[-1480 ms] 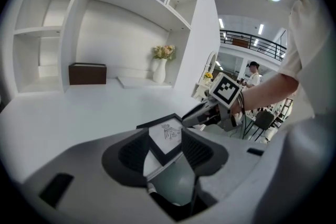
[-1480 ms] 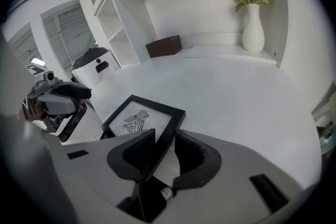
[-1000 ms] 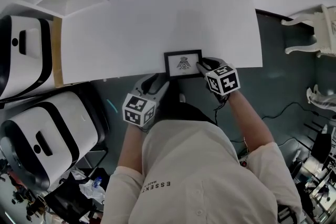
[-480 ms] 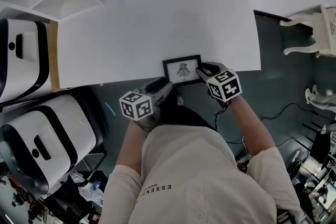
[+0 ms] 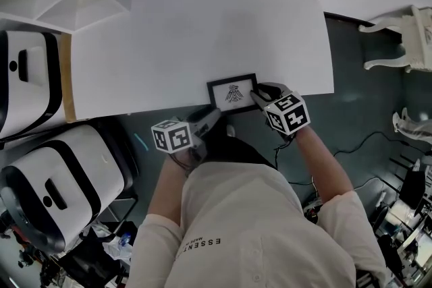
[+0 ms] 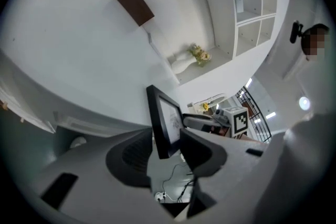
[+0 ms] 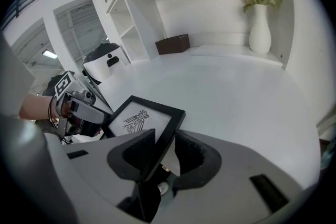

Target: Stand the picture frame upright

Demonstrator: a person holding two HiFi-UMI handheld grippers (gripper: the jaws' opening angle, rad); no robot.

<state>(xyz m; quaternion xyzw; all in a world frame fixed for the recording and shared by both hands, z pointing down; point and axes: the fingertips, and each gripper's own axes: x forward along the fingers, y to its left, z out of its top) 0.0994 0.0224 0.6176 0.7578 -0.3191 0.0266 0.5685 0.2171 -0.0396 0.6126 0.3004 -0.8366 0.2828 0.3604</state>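
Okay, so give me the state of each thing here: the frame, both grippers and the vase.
picture frame: face up at the front edge of the table, not yet upright.
right gripper: shut on the frame's right edge.
left gripper: jaws closing, with the frame's left side between them.
vase: upright.

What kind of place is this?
Probably an indoor lab or demo room staged like a home: a white table, white shelving, a vase of flowers, and big black-and-white machines beside the table.
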